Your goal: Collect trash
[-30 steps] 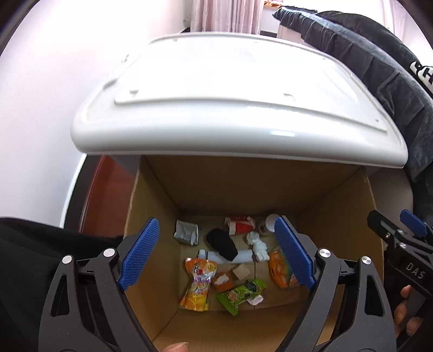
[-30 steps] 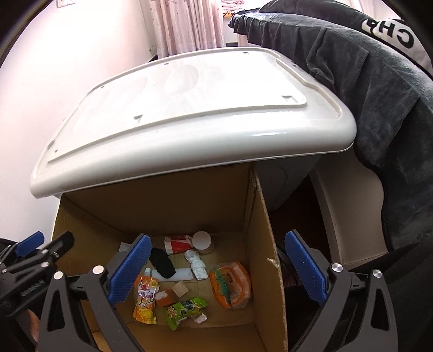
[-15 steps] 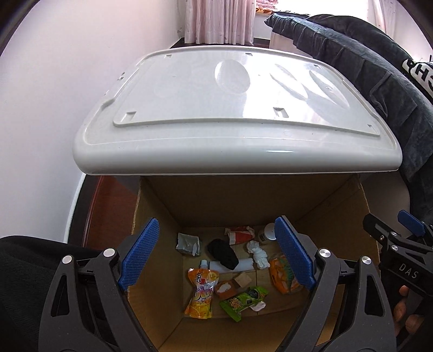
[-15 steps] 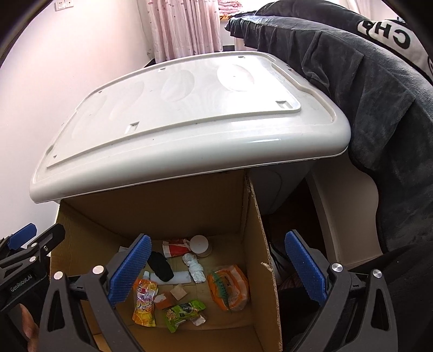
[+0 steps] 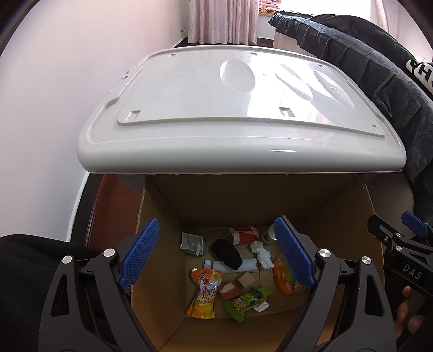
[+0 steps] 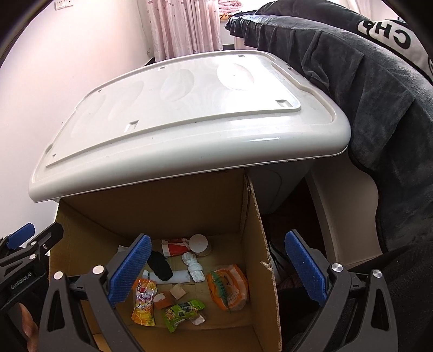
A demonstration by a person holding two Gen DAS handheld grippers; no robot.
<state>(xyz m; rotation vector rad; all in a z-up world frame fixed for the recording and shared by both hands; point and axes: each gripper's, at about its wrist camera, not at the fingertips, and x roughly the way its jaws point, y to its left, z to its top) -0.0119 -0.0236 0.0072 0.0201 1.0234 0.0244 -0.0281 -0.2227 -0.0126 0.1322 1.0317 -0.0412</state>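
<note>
Indoors | white plastic table (image 5: 205,113) bare | cardboard box (image 6: 259,243) beneath | pink curtain (image 6: 186,24)

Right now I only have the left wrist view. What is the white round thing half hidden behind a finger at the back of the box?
Observer: A small round container with a white top, standing at the back of the cardboard box beside a red wrapper.
Operator: Is the right gripper carrying anything?
Observer: No. The right gripper is open and empty, with one finger outside the box wall.
Operator: And the orange packet?
Observer: The orange packet lies flat on the bottom.
</note>
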